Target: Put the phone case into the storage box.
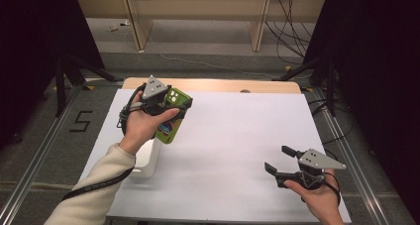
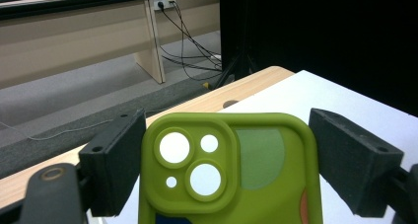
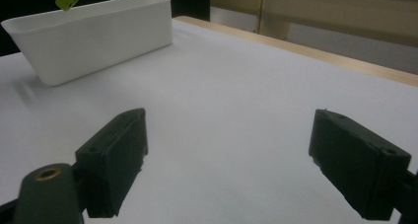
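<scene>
Between left claw (image 2: 226, 160) jaws: phone case (image 2: 231, 174)

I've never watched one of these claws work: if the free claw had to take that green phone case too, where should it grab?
Probably the lower half of the green phone case, coming from the side with one pad on each long edge. The left gripper already clamps the camera end, and the edges are straight and narrow. The right gripper hovers open over the white table.
</scene>
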A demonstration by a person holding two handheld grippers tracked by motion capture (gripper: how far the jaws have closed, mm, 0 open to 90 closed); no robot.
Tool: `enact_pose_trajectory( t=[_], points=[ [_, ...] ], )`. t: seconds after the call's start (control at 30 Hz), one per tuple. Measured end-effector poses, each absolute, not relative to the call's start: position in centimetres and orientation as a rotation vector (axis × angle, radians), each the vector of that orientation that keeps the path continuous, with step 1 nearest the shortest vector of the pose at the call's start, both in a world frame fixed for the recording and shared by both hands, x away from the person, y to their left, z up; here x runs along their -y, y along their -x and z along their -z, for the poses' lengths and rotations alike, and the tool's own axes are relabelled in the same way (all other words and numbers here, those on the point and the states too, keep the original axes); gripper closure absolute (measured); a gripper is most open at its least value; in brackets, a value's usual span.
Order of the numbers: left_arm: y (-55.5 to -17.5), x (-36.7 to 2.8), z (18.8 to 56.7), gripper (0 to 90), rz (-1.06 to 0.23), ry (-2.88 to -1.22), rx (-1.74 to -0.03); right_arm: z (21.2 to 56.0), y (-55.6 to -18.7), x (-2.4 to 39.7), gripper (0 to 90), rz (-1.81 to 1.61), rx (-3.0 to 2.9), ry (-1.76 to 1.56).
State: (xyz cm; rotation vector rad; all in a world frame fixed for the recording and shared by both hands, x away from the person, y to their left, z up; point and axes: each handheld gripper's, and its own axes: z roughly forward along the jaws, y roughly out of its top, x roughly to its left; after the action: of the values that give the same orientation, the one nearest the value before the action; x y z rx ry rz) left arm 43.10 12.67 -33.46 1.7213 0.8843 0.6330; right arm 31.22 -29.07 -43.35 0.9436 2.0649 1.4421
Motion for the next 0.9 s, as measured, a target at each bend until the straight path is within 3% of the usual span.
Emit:
enact_pose_trajectory(
  t=[0.9],
  points=[
    [-43.5, -14.2, 32.8, 16.9, -0.662, -1.682, -0.917, 43.4, -31.2, 29.1, 16.0, -1.441, -2.065, -0.944]
  ],
)
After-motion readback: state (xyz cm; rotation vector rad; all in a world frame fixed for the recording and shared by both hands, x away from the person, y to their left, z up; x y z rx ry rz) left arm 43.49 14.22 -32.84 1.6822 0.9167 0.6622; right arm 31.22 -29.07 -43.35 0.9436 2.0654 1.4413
